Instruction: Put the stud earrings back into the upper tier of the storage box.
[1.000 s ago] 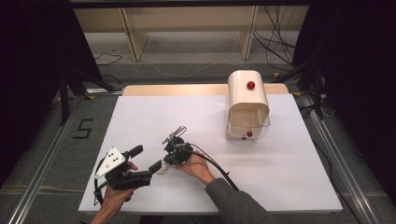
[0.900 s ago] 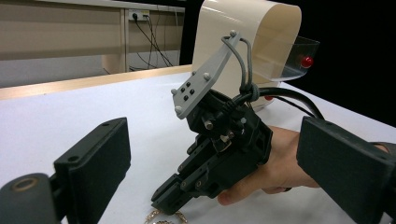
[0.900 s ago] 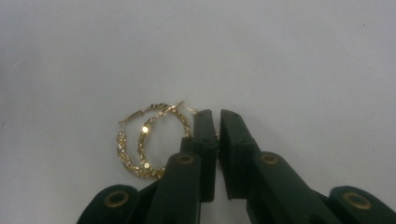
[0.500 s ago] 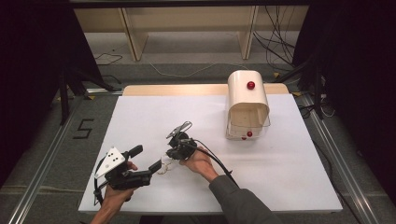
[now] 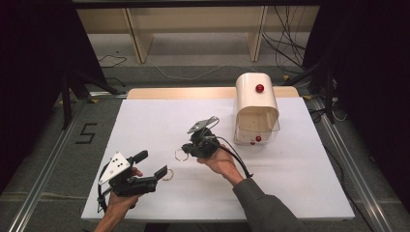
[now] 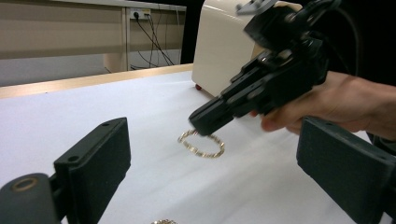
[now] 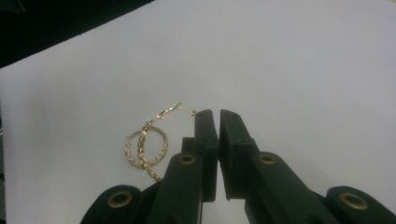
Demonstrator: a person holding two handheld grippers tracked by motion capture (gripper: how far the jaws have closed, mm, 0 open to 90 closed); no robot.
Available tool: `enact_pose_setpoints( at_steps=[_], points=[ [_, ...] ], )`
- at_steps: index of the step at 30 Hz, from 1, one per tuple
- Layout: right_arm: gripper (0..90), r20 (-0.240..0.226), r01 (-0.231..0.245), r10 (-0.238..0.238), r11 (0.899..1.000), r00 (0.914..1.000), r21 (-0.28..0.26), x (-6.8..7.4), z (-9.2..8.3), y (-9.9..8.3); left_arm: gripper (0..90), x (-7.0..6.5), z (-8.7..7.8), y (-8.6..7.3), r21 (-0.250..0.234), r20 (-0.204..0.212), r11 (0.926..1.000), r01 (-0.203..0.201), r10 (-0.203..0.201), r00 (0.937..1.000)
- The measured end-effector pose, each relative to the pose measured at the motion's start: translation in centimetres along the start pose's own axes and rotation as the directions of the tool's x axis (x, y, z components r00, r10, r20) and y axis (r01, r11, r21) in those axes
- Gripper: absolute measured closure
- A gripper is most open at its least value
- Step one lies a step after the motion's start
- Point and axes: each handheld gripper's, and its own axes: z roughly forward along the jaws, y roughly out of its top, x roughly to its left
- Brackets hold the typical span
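A gold hoop earring (image 7: 145, 147) hangs at the tip of my right gripper (image 7: 218, 114), whose jaws are closed to a thin slit on its hook wire. In the high view that gripper (image 5: 186, 147) sits mid-table with the hoop (image 5: 181, 154) just off its tip, low over the white sheet. My left gripper (image 5: 151, 164) is at the front left, jaws wide open and nothing between them. A second gold earring (image 5: 167, 175) lies on the sheet right by its far jaw. The left gripper view looks across at the held hoop (image 6: 201, 143).
A cream round-topped box (image 5: 256, 108) with red knobs stands at the back right of the white sheet (image 5: 300, 174), its open side toward me. A wooden strip (image 5: 193, 93) edges the table's far side. Metal rails run along both sides.
My right gripper has moved right and away from me, toward the box, taking the hoop with it. The left gripper has stayed where it was.
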Motion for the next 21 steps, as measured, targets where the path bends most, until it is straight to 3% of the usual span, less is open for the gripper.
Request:
enact_pose_setpoints(
  at_steps=[21],
  points=[
    [86.4,0.044,-0.010,0.015,0.994,0.9989,-0.112,-1.8,-7.1,-1.7,9.4,0.0,0.1,-0.1,0.005,-0.001,1.0000,-0.001,0.001,1.0000]
  ],
)
